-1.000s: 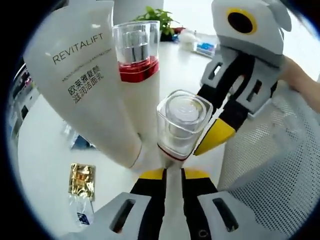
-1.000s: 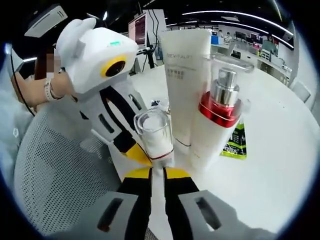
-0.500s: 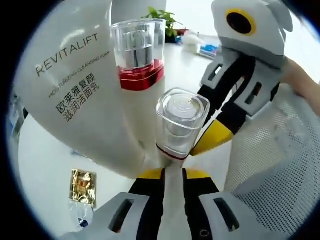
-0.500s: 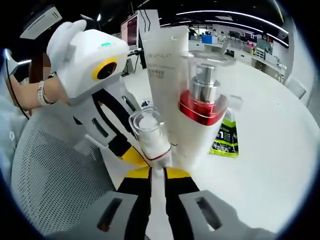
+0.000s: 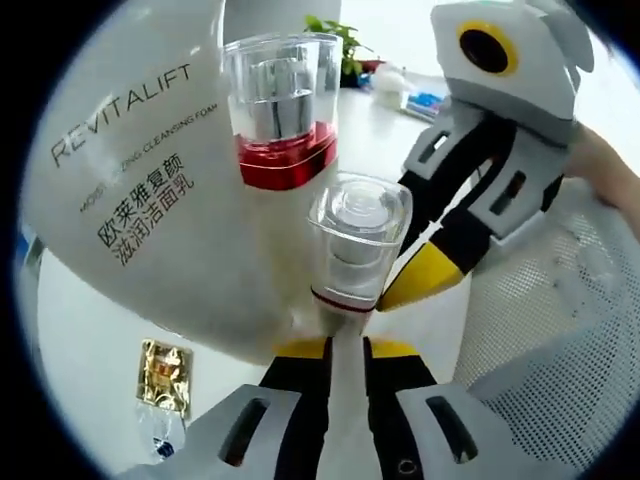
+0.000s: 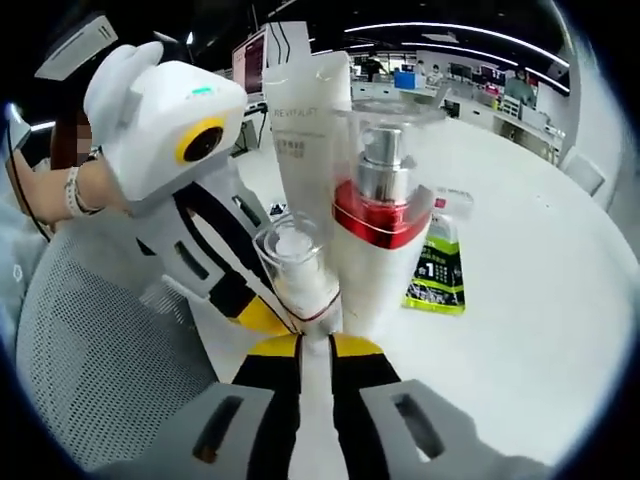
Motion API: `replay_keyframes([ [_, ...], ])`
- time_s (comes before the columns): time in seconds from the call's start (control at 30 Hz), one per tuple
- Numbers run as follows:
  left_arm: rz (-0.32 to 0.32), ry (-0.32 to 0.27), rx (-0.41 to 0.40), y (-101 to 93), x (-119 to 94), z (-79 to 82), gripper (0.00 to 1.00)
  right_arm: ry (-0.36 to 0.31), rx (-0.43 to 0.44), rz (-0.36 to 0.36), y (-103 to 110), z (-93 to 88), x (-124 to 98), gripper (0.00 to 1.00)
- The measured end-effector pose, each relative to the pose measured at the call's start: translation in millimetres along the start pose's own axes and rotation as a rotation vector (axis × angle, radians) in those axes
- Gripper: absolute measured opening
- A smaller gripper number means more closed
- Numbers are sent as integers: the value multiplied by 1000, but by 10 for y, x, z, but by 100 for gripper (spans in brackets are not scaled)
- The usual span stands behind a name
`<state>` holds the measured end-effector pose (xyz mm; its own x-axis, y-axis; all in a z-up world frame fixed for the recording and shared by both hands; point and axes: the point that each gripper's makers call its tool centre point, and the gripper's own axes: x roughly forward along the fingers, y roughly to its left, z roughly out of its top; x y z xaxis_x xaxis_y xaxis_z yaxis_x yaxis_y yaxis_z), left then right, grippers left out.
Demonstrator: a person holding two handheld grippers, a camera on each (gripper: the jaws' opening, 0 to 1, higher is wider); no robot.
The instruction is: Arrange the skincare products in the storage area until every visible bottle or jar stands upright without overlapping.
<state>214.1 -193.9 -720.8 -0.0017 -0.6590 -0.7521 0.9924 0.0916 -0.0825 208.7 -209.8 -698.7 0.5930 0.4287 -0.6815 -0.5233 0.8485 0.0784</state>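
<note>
**Q:** Status on small bottle [image 5: 358, 245], pls?

**A:** Your left gripper [image 5: 345, 347] has it. The fingers [image 5: 300, 375] are pinching its white body just below the thin red ring, w/ the clear square cap pointing away from you. Can't tell if its base sits on the counter [image 5: 90, 330].

**Q:** And my right gripper [image 6: 315, 347]?

**A:** On the same small bottle, from the other side. In the right gripper view the white body runs down between your fingers, which are closed on it. In the left gripper view, one yellow tip of the right gripper is touching the bottle near the red ring.

**Q:** What's behind it?

**A:** Two more products, both close. The pump bottle [image 5: 280, 115] has a red collar, a silver pump and a clear cover, and sits just behind the small bottle. The tube [image 5: 140, 180], white and marked REVITALIFT, is just beside the pump bottle. In the left gripper view they look to be touching, w/ the pump bottle in front of the tube's edge. Both rise above the small bottle.

**Q:** Anything else on the counter?

**A:** Gold sachet [image 5: 165, 372] lies flat on the tube's side, apart from it. Green-black sachet [image 6: 436, 272] lies flat just past the pump bottle. White mesh [image 6: 90, 370] is on the side where your hands come in, right next to the bottles. Plant [image 5: 335, 40] is far back, well apart.

**Q:** My hands?

**A:** Your wrist [image 6: 82, 190], w/ a band on it, shows behind the left gripper in the right gripper view.
</note>
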Motion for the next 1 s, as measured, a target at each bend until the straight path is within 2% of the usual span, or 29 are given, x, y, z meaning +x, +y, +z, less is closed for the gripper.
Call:
replay_keyframes([
  [0.33,11,-27,-14,26,-3,40,7,2,2,-14,-29,0,2,10],
  [0.8,11,-28,-12,23,-10,36,7,12,15,-8,-18,-34,10,11],
  [1.0,17,-38,-14,24,-99,57,8,16,17,-11,-6,-43,-20,14],
])
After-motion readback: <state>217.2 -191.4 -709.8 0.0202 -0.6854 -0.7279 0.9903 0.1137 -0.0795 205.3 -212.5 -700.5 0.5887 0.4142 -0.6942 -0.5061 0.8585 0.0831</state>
